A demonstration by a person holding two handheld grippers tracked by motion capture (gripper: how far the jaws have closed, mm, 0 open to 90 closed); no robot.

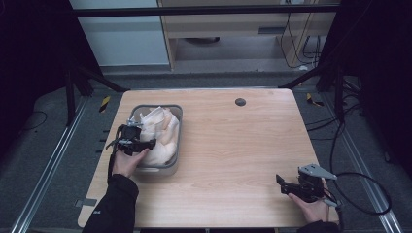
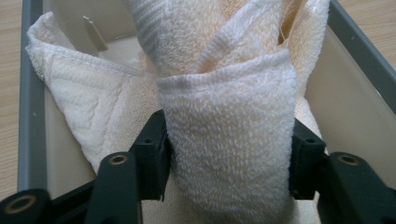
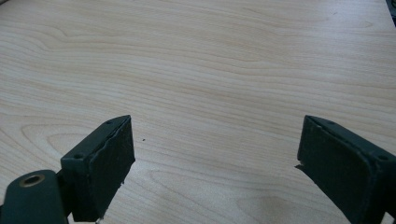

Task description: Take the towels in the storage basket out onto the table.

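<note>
A cream towel (image 1: 164,130) lies bunched in a grey bin (image 1: 158,168) at the table's left side. My left gripper (image 1: 150,143) reaches into the bin from its left edge. In the left gripper view a thick fold of the towel (image 2: 229,116) stands between the jaws, and both black pads (image 2: 159,154) press against its sides, so my left gripper (image 2: 229,144) is shut on it. My right gripper (image 1: 281,183) rests near the table's front right corner, far from the bin. In the right gripper view my right gripper (image 3: 215,154) is open wide over bare wood.
The bin's grey walls (image 2: 348,116) rise on both sides of the towel. A wooden table (image 3: 210,70) spreads between the two hands. A small dark round cap (image 1: 240,102) sits near the far edge. Cables trail off the right side.
</note>
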